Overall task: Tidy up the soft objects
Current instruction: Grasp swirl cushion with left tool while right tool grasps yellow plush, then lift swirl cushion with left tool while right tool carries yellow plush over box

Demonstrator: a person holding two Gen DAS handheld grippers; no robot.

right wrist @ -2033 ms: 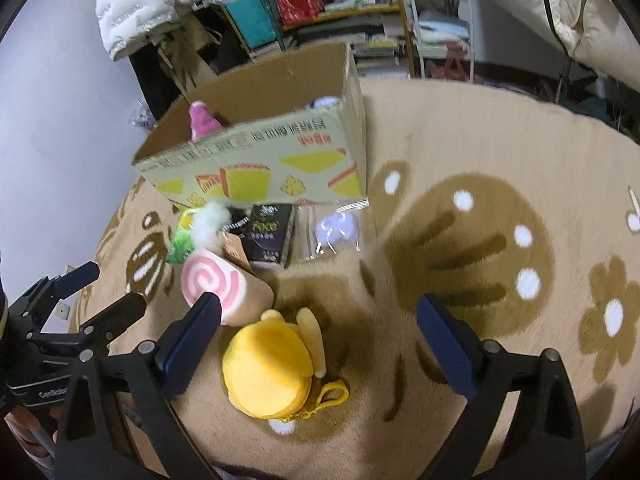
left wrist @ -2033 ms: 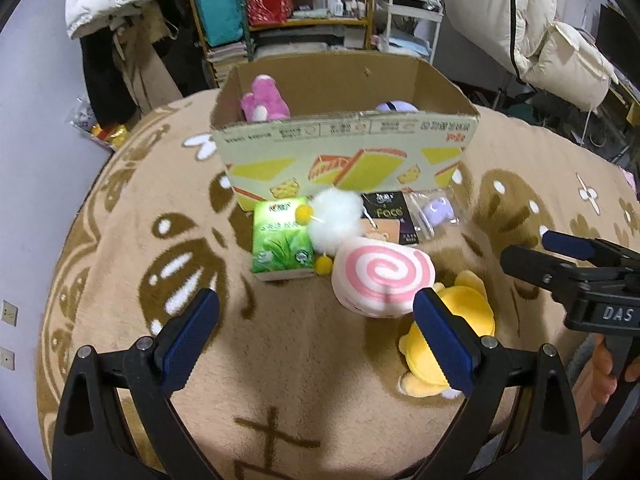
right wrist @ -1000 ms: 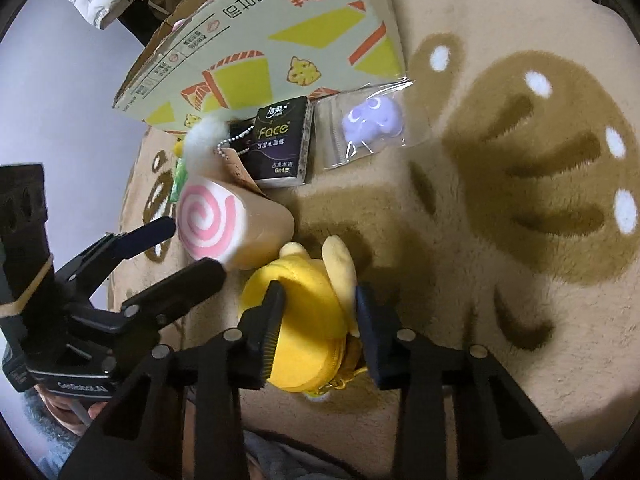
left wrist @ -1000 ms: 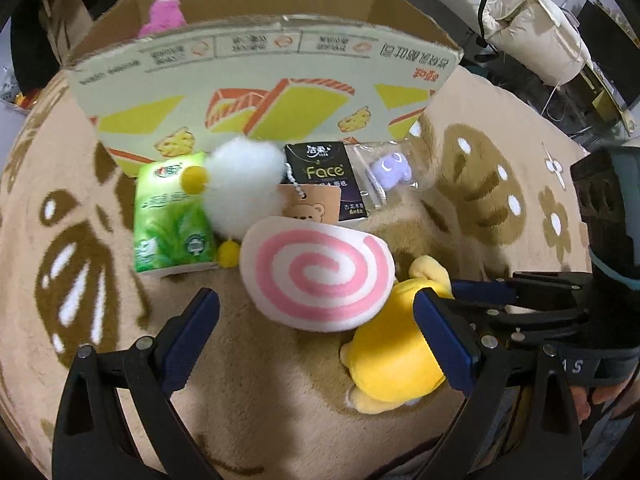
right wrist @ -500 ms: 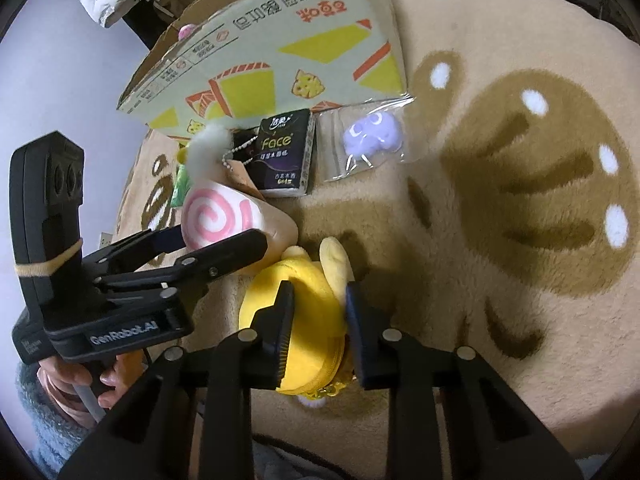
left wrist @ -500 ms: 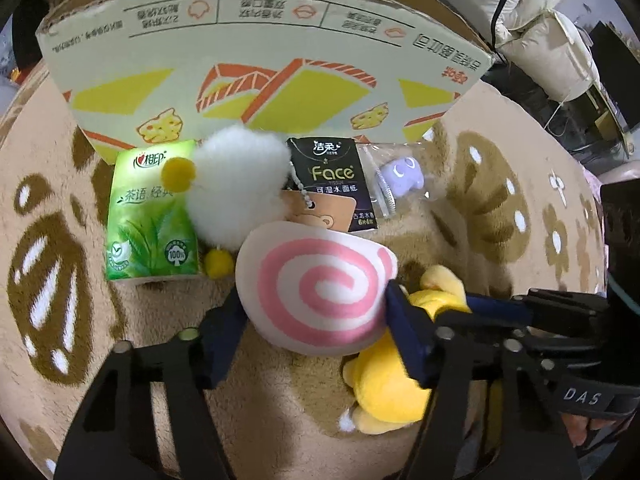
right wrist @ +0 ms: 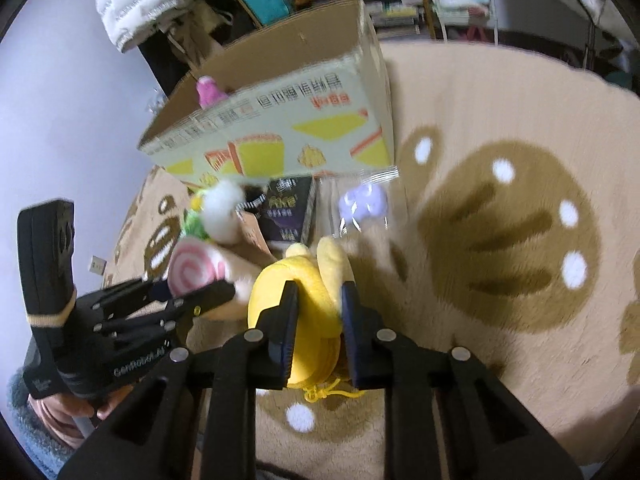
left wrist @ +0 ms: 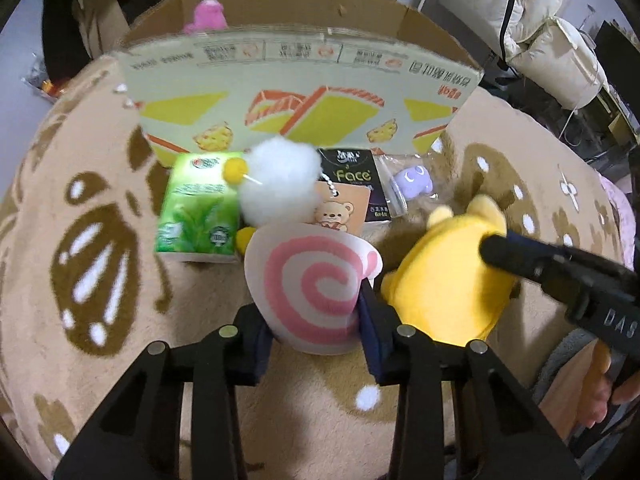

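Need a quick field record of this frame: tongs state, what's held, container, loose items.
left tongs: shut on pink swirl plush
right tongs: shut on yellow plush
container: cardboard box, open top, behind the items
in box: pink toy
loose in front of box: green tissue pack, white pompom toy, black Face pack, bagged purple toy
surface: tan patterned rug

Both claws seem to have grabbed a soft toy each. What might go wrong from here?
The left gripper pinches only the near end of the pink swirl plush, so it may slip out. The yellow plush in the right gripper trails a cord that could snag. Both must clear the cardboard box wall.
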